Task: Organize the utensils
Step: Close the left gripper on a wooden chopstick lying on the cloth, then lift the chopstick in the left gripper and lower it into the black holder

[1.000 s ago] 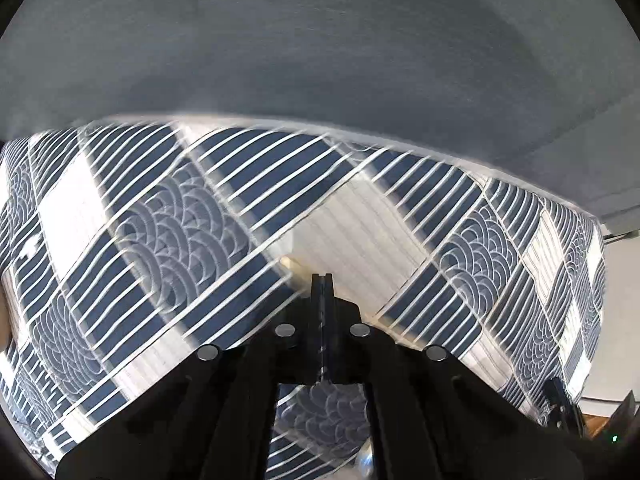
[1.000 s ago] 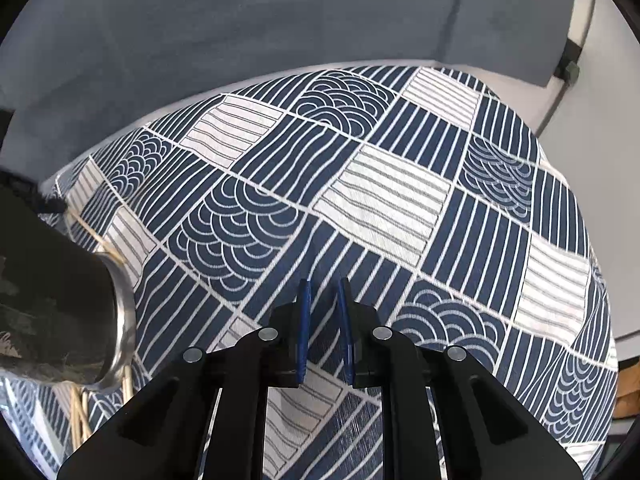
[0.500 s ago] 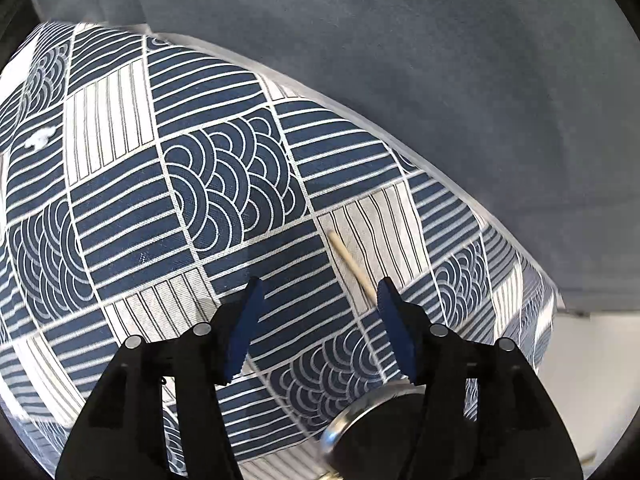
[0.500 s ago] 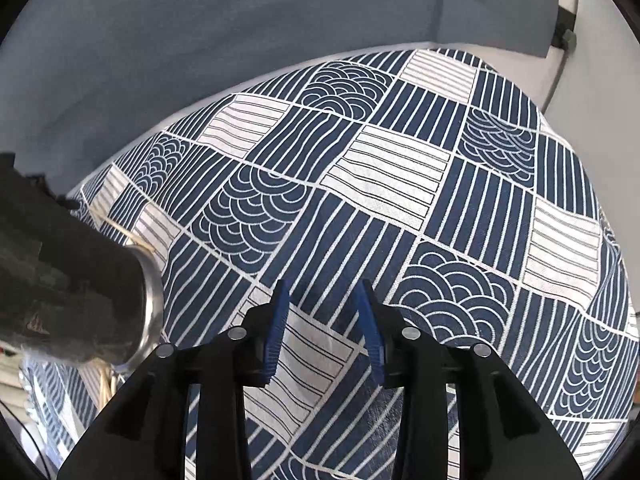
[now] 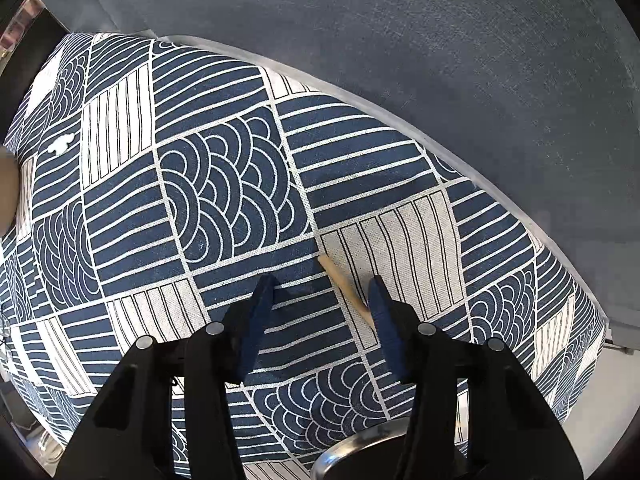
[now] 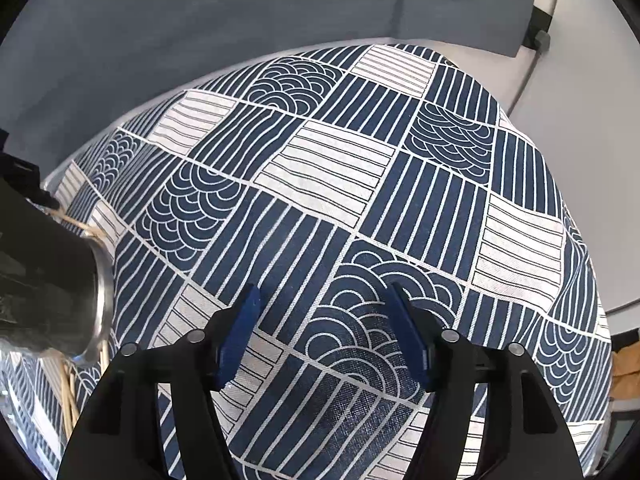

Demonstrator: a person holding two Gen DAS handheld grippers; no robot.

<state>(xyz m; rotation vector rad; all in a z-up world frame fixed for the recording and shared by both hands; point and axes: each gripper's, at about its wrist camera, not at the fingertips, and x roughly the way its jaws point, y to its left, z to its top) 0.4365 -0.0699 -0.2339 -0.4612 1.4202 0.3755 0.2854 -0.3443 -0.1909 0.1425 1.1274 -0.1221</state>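
Observation:
A wooden chopstick [image 5: 345, 284] lies on the blue-and-white patterned tablecloth [image 5: 216, 184], its near end hidden behind the right finger of my left gripper [image 5: 322, 292], which is open and empty just above it. A steel cup rim [image 5: 356, 452] shows at the bottom of the left wrist view. In the right wrist view a dark steel cup [image 6: 60, 300] lies at the left edge, with several wooden chopsticks [image 6: 68, 396] below it and more [image 6: 80, 226] behind it. My right gripper [image 6: 324, 300] is open and empty over bare cloth.
The tablecloth [image 6: 332, 176] covers the whole table. A grey backdrop [image 5: 440, 40] stands behind the far edge. A small white scrap [image 5: 59, 144] lies at the far left of the cloth. A cable [image 6: 536, 60] runs down the wall at right.
Both grippers have opened from shut or nearly shut. The left gripper swung and came closer to the lone chopstick. The right gripper moved slightly closer to the cloth.

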